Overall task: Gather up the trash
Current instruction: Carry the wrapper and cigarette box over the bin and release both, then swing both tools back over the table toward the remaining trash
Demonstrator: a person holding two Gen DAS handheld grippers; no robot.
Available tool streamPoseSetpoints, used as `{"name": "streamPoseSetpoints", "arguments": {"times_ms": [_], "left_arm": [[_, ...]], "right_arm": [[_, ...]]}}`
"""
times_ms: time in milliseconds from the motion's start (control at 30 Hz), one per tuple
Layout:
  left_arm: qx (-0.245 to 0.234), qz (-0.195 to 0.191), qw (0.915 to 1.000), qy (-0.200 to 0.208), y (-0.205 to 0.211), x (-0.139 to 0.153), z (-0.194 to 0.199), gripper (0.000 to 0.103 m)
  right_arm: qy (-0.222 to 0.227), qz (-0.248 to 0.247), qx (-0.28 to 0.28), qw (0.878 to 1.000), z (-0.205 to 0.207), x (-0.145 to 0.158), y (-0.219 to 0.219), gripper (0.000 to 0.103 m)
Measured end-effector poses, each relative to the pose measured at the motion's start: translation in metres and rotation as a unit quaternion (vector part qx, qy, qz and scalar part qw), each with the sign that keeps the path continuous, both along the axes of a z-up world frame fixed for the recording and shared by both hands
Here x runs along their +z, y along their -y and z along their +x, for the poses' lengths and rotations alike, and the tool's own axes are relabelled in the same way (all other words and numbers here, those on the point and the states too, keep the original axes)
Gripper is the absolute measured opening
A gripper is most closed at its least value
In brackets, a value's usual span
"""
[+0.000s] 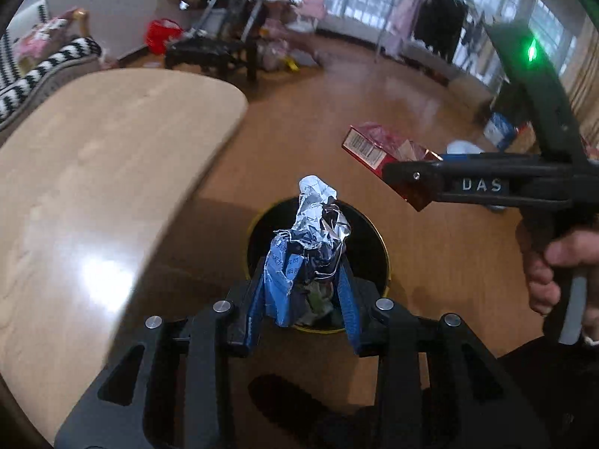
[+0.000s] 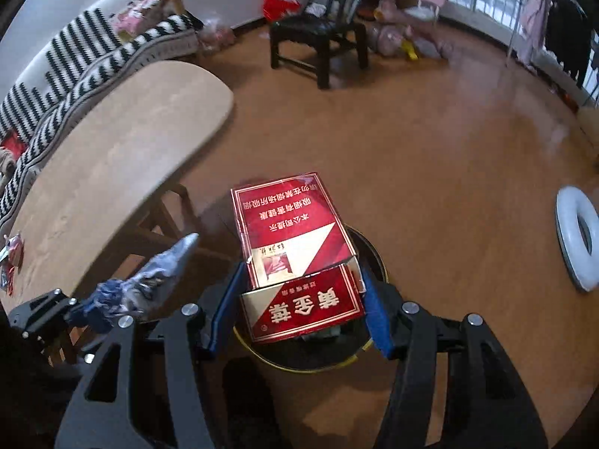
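Left fingers (image 1: 262,299) gripping wrapper (image 1: 310,247), right fingers (image 2: 378,314) gripping carton (image 2: 295,250)

Right gripper (image 1: 402,183) body, above the bin (image 1: 378,239): "DAS". Red carton (image 2: 295,254) over the bin: "黄金叶" on flap; barcode on end. Wrapper (image 1: 295,262) print illegible.

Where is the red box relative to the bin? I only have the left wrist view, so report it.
Observer: In the right wrist view, the red box in the right gripper overlaps the bin opening, so it appears to be above it.
Operator: Report its lid.
Observer: The flip lid is open, folded toward the camera.
Operator: Check the table for leftover trash.
Observer: Small wrappers lie at the table's left edge.
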State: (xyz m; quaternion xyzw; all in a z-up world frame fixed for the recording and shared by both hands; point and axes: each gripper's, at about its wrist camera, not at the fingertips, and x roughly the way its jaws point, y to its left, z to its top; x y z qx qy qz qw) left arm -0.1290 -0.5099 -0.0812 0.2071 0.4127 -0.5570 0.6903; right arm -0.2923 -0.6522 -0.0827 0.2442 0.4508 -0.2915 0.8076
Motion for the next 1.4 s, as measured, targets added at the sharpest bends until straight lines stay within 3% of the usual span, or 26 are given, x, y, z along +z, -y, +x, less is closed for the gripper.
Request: {"name": "streamPoseSetpoints", "arguments": {"times_ms": [500,567,733,933,1033,1167,1400], "left_arm": [[-0.01,0.018,0.9997,-0.013,0.036,-0.023,0.009,0.037],[-0.005,0.018,0.9998,-0.01,0.038,-0.025,0.011,0.053],[-0.002,0.022,0.9997,-0.003,0.043,-0.027,0.01,0.071],[-0.006,0.024,0.9996,0.014,0.04,-0.024,0.009,0.08],[0.002,0.012,0.9998,0.016,0.022,-0.011,0.014,0.086],[0.023,-0.004,0.9991,0.037,-0.012,0.011,0.025,0.091],[0.115,-0.024,0.989,0.09,-0.106,0.052,0.073,0.095]], "right_arm": [[-0.006,0.018,-0.007,1.0,0.007,-0.004,0.013,0.06],[-0.014,0.02,-0.004,1.0,0.01,-0.007,0.012,0.062],[-0.028,0.017,-0.003,0.999,0.011,-0.012,0.012,0.066],[-0.021,0.01,0.003,1.0,0.015,-0.007,0.01,0.07],[-0.003,-0.003,0.009,1.0,0.021,0.004,0.003,0.076],[0.037,-0.014,0.032,0.999,0.04,0.025,-0.016,0.076],[0.086,-0.044,0.117,0.988,0.107,0.058,-0.083,0.076]]}}
